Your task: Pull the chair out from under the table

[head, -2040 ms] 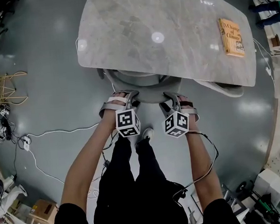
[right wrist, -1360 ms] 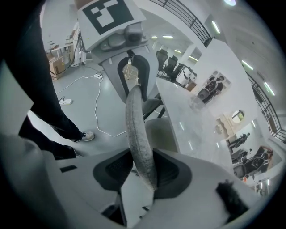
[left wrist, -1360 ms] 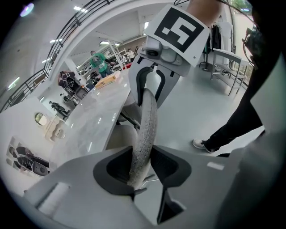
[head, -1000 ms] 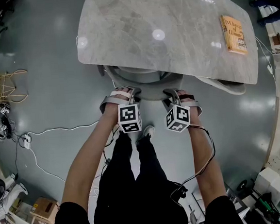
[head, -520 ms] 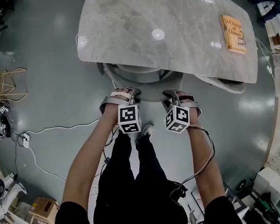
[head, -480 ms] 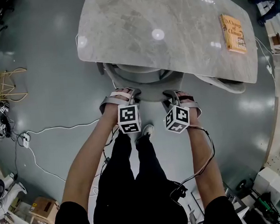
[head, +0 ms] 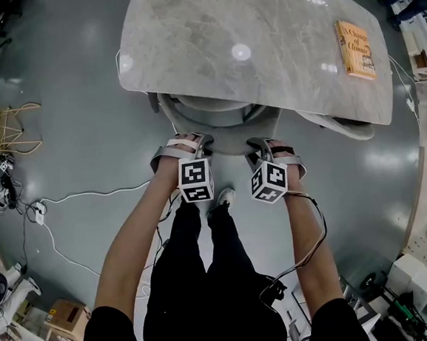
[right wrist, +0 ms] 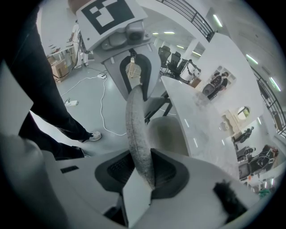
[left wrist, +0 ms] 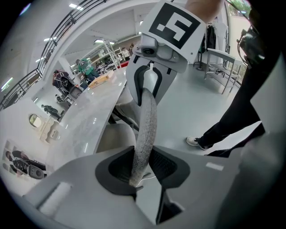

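Note:
A grey shell chair [head: 210, 119] is tucked under the near edge of the grey marble table [head: 247, 44]. Both grippers hold its curved backrest rim [head: 225, 149] from above. My left gripper [head: 196, 142] is shut on the rim's left part, and the fuzzy grey edge [left wrist: 145, 129] runs between its dark pads [left wrist: 117, 166]. My right gripper [head: 259, 146] grips the right part. Its jaws have just been closing, and the rim [right wrist: 136, 129] sits pressed between them. From each gripper view the other gripper shows at the rim's far end.
An orange book [head: 354, 48] lies on the table's far right. A second grey chair [head: 343, 129] sits under the right end. A yellow wire chair [head: 2, 132] and floor cables [head: 89, 195] lie to the left. The person's legs and shoe [head: 223, 200] stand just behind the chair.
Almost nothing differs. Both grippers stay on the backrest rim and the chair sits in the same spot under the table.

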### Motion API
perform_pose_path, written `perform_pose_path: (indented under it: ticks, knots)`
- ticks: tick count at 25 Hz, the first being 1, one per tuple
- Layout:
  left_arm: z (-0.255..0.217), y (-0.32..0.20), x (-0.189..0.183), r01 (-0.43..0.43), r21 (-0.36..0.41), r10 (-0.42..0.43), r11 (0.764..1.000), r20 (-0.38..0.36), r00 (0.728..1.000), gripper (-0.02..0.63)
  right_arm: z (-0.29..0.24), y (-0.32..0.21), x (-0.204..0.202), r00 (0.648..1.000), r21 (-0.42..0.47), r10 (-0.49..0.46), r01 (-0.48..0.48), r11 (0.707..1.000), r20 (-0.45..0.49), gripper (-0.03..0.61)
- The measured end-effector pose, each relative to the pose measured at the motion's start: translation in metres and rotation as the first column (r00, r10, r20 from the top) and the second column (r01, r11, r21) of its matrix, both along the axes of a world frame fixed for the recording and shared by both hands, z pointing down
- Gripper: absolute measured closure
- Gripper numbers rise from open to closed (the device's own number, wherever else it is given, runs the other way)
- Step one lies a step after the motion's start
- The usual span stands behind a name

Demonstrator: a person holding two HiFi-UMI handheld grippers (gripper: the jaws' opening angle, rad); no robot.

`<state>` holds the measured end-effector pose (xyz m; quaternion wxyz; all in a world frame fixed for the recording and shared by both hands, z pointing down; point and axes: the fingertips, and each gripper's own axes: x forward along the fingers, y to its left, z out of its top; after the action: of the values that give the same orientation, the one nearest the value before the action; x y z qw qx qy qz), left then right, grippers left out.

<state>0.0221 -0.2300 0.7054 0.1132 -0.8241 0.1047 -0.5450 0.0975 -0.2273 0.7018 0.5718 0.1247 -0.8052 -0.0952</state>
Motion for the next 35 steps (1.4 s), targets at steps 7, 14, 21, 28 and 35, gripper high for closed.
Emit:
perform_pose_path:
  ticks: [7,14,21,28,35]
  knots:
    - [-0.001,0.008,-0.005,-0.015,-0.006,0.015,1.0,0.004,1.0,0.506,-0.001,0.01,-0.005,1.0,-0.007,0.0,0.0,1.0,-0.001,0.466]
    - [0.001,0.016,-0.009,-0.028,-0.012,0.028,1.0,0.013,1.0,0.506,0.0,0.019,-0.009,1.0,-0.014,0.008,-0.008,1.0,0.0,0.468]
    - [0.004,0.031,-0.008,-0.034,-0.013,0.034,0.999,0.02,0.999,0.508,0.004,0.035,-0.009,1.0,-0.027,0.014,-0.014,1.0,-0.005,0.472]
    - [0.005,0.042,-0.012,-0.036,-0.017,0.036,0.999,0.025,0.999,0.509,0.005,0.046,-0.013,1.0,-0.041,0.006,-0.006,0.999,-0.014,0.476]
    - [0.007,0.057,-0.017,-0.046,-0.021,0.046,0.999,0.035,0.998,0.511,0.006,0.064,-0.018,1.0,-0.048,-0.004,0.004,0.999,-0.01,0.48]
